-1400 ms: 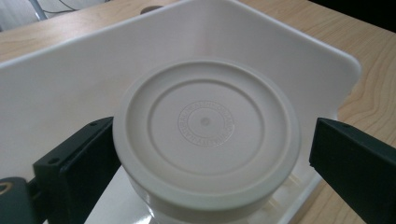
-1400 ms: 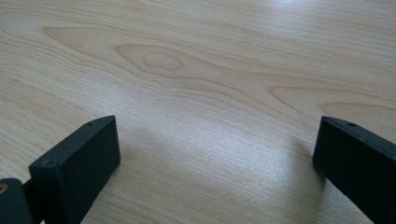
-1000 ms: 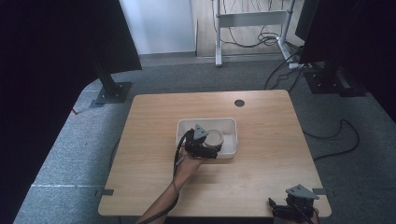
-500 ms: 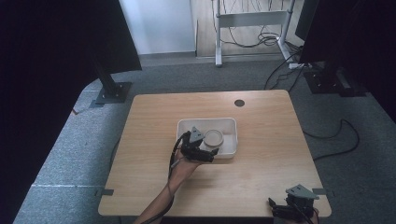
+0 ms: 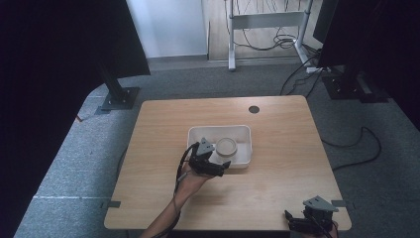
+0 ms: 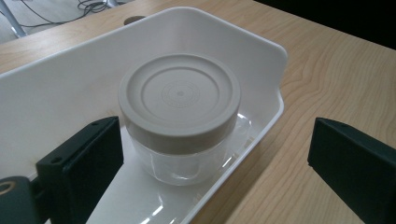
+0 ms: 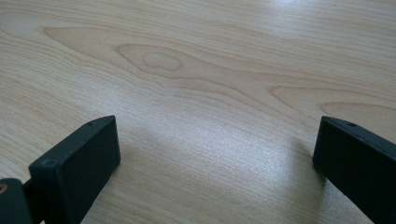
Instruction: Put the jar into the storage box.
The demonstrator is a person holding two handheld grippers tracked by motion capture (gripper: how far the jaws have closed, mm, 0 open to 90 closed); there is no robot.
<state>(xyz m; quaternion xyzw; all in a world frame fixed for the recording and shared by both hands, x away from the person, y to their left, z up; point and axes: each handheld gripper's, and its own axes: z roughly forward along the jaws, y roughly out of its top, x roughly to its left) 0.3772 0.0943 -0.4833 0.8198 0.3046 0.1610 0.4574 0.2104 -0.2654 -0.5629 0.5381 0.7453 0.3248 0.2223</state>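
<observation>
Since a second ago our left gripper (image 5: 214, 165) has drawn back slightly from the jar (image 6: 180, 112), jaws spread wide; it stands in the white tray (image 5: 243, 132) on the wooden table (image 5: 277, 188). Our right gripper (image 5: 302, 222) gapes over bare wood, grey carpet (image 5: 89, 148) around.

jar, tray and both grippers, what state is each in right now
jar: upright in the tray, lid on, not gripped
tray: on the table, holds the jar
left gripper: open, jaws wide at the tray's near side
right gripper: open, nothing between its jaws, low over bare table
</observation>
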